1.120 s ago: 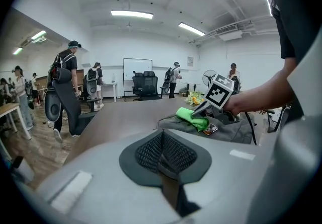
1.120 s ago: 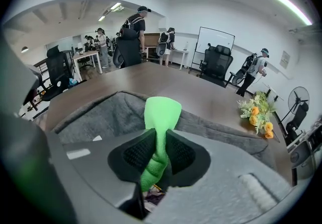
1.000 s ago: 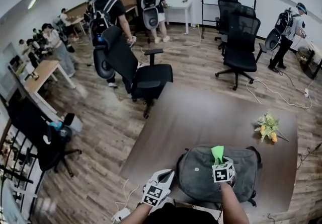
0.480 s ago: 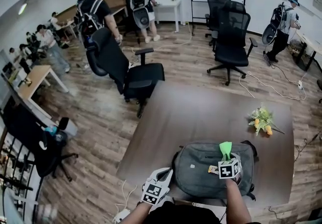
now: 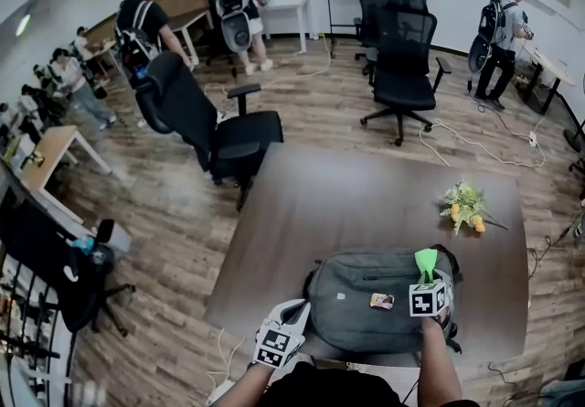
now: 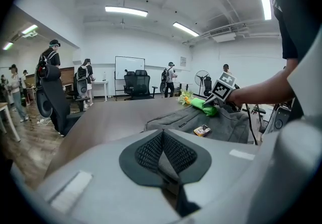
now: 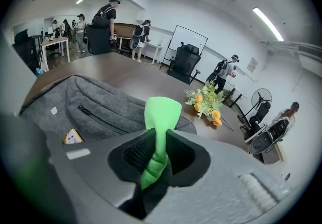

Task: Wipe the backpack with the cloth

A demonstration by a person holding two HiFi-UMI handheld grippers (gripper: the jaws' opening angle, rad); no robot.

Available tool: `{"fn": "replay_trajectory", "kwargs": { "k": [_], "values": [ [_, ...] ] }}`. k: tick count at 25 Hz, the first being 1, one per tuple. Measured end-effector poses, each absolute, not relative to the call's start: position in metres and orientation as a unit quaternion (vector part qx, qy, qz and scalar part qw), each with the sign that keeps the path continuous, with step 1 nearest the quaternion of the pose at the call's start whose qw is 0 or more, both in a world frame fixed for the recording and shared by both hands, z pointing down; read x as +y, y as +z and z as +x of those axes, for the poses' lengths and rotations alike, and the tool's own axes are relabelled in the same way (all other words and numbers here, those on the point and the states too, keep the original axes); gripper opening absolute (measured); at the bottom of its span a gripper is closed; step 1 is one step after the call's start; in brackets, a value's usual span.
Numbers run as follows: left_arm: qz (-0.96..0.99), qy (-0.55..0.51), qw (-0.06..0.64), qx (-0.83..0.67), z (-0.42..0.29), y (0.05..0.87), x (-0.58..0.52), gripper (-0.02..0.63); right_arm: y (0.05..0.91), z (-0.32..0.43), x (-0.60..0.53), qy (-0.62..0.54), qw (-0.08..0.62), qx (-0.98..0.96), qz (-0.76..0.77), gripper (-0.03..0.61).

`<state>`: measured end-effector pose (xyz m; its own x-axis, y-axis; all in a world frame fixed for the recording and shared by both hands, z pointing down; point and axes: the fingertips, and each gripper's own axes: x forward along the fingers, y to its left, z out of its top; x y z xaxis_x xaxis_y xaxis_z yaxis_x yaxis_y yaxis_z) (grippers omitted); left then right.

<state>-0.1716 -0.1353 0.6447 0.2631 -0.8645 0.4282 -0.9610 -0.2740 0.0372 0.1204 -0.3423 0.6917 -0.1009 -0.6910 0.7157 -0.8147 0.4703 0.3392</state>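
My right gripper (image 5: 427,277) is clamped on the green cloth (image 5: 425,259), whose free end sticks out past my fingertips toward 12 o'clock, over the 2 o'clock corner of the grey backpack (image 5: 352,291). The backpack lies flat at the 6 o'clock edge of the table (image 5: 366,199). My left gripper (image 5: 291,312), jaws pressed together on nothing, sits just beside the backpack's 7 o'clock corner. Yellow flowers (image 5: 463,206) lie at 1 o'clock beyond it.
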Motion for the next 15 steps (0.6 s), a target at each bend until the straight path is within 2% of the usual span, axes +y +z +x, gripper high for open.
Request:
{"fn": "replay_trajectory", "kwargs": {
  "k": [9, 15],
  "values": [
    [0.77, 0.128, 0.164, -0.604, -0.18, 0.642, -0.148, 0.018, 0.663, 0.161, -0.35, 0.047, 0.416, -0.721, 0.552, 0.069],
    [0.763, 0.089, 0.148, -0.623, -0.193, 0.632, -0.16, 0.018, 0.638, 0.129, -0.334, 0.071, 0.334, -0.764, 0.548, 0.069]
  ]
}}
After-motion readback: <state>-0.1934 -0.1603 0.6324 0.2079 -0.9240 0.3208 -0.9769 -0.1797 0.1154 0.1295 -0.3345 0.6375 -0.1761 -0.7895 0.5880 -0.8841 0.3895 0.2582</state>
